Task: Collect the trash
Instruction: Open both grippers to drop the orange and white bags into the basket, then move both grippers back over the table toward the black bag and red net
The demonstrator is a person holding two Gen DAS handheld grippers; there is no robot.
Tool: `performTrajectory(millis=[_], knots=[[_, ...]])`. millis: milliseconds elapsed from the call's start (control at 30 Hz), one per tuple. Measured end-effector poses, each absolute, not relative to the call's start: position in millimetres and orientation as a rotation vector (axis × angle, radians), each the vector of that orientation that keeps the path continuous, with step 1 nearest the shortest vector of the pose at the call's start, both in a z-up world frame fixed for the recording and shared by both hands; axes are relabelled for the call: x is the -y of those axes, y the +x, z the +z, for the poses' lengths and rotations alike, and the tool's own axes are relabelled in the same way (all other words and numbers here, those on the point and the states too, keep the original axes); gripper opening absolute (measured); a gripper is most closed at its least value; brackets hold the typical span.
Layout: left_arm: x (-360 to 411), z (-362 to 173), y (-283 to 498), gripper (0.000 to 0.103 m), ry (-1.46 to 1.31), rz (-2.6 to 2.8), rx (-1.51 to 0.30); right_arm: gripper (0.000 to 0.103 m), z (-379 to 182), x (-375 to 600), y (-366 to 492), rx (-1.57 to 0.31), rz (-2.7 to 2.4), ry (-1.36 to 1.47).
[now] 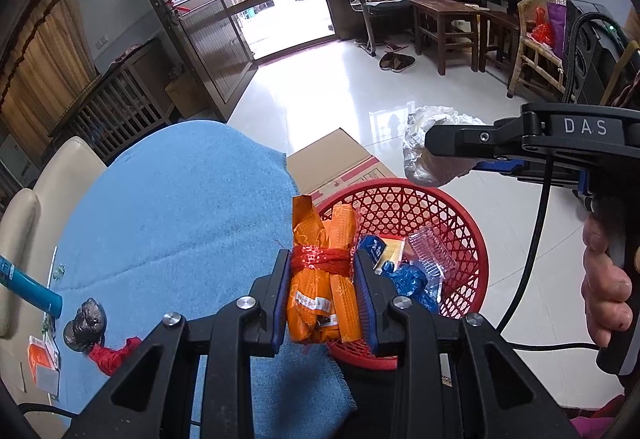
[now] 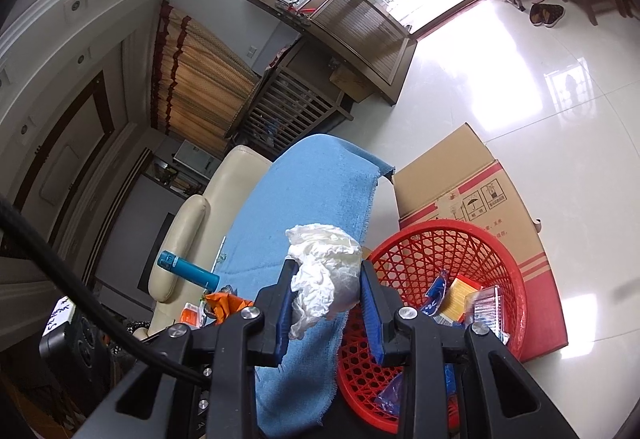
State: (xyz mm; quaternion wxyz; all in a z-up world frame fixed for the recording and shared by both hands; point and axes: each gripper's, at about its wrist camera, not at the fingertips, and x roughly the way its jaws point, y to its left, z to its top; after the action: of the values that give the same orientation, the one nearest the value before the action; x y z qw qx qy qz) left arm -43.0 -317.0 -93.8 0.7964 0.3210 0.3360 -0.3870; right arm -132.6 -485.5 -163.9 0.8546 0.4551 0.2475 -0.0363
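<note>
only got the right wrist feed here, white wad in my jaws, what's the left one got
Observer: The left gripper is shut on an orange wrapper bundle tied with red string.
Operator: is it over the basket yet
Observer: Partly. The bundle straddles the edge of the blue cloth and the near rim of the red basket.
Operator: any trash left on the cloth that i can't see
Observer: Yes, a crumpled black bag and a red scrap lie near the cloth's left edge.
Operator: where's my wad from there
Observer: The white wad in the right gripper hangs above the basket's far rim.
</note>
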Motion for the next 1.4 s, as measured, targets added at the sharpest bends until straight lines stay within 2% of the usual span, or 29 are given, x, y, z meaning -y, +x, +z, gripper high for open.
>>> performTrajectory(millis=[167, 267, 300, 367, 500, 567, 933, 1400], knots=[[319, -96, -42, 0.032, 0.693, -0.829, -0.714, 0.034, -166, 485, -131, -0.531, -0.086, 0.960], [320, -97, -41, 0.033, 0.701, -0.816, -0.709, 0.039, -169, 485, -130, -0.544, -0.109, 0.967], [320, -98, -40, 0.038, 0.702, -0.812, -0.707, 0.041, -171, 486, -130, -0.551, -0.121, 0.969], [319, -96, -39, 0.059, 0.702, -0.792, -0.689, 0.066, -173, 486, -131, -0.545, -0.134, 0.973], [315, -93, -39, 0.063, 0.709, -0.774, -0.648, 0.066, -176, 487, -131, -0.552, -0.141, 0.967], [310, -93, -39, 0.068, 0.712, -0.766, -0.639, 0.066, -176, 487, -131, -0.554, -0.142, 0.970], [251, -81, -25, 0.068, 0.596, -0.675, -0.628, 0.066, -167, 467, -119, -0.595, -0.124, 0.915], [193, -64, -24, 0.069, 0.449, -0.617, -0.566, 0.066, -123, 405, -101, -0.626, -0.078, 0.717]])
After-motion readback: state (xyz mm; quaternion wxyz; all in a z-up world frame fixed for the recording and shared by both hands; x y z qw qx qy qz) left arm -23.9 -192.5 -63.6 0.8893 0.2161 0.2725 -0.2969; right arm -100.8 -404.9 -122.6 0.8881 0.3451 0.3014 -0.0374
